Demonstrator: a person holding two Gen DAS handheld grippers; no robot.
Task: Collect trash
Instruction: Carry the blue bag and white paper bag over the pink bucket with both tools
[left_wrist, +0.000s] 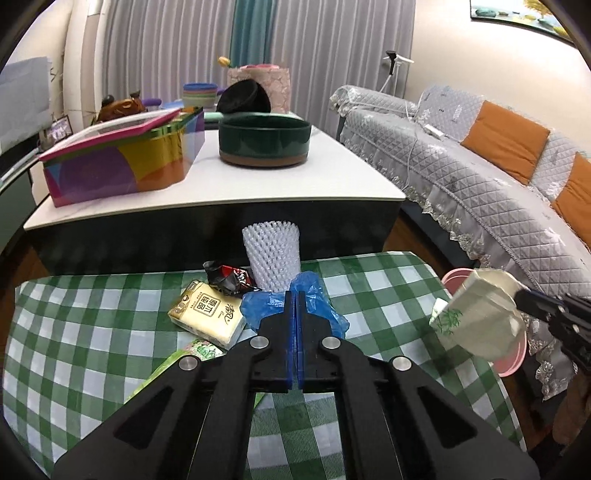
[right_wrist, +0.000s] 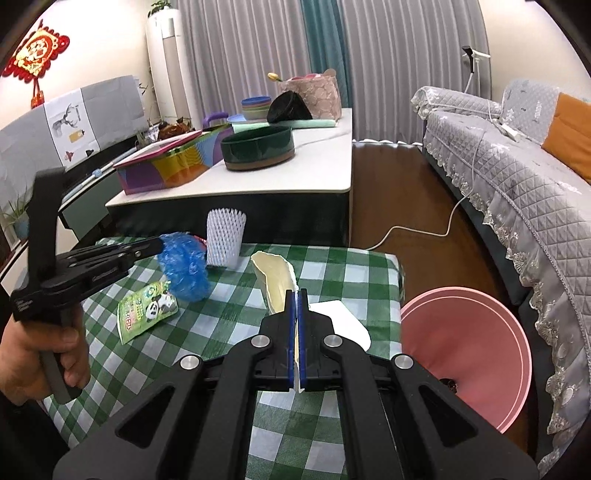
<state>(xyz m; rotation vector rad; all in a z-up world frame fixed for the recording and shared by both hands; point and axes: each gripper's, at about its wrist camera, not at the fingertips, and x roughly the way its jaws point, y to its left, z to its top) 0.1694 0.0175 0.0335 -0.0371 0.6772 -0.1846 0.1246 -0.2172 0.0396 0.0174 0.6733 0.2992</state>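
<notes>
Living room, seen from two gripper cameras pointing forward and down.

Along the right, a long sofa (left_wrist: 480, 173) under a grey quilted cover, with orange cushions.

Further back, a low white-topped surface (left_wrist: 221, 192) bearing a multicoloured tin (left_wrist: 122, 162) with a pink lid and a dark green round bowl (left_wrist: 264, 142).

In front, a smaller surface covered by a green-and-white checked cloth (left_wrist: 74, 350), with the trash spread over it.

On the floor just off the cloth's right edge, a pink round bin (right_wrist: 465, 354), open at the top.

Near the far edge of the cloth, an upright white foam net sleeve (left_wrist: 271, 254).

Left gripper (left_wrist: 296, 295) closed tight on a crumpled blue plastic bag (left_wrist: 258, 308), held over the middle of the cloth; a hand (right_wrist: 40, 354) around its grip in the right-hand view.

Right gripper (right_wrist: 296, 295) closed tight on a flattened pale paper cup (right_wrist: 275, 280) with a green bamboo print, held above the cloth's right side, near the pink bin.

Beside the blue bag on its left, a cream tissue pack (left_wrist: 207, 314) lying flat with printed characters.

Between the tissue pack and the foam sleeve, a crumpled black-and-red wrapper (left_wrist: 229, 278).

Nearer the camera on the left, a green snack pouch (right_wrist: 146, 308) with a panda print, lying flat.
</notes>
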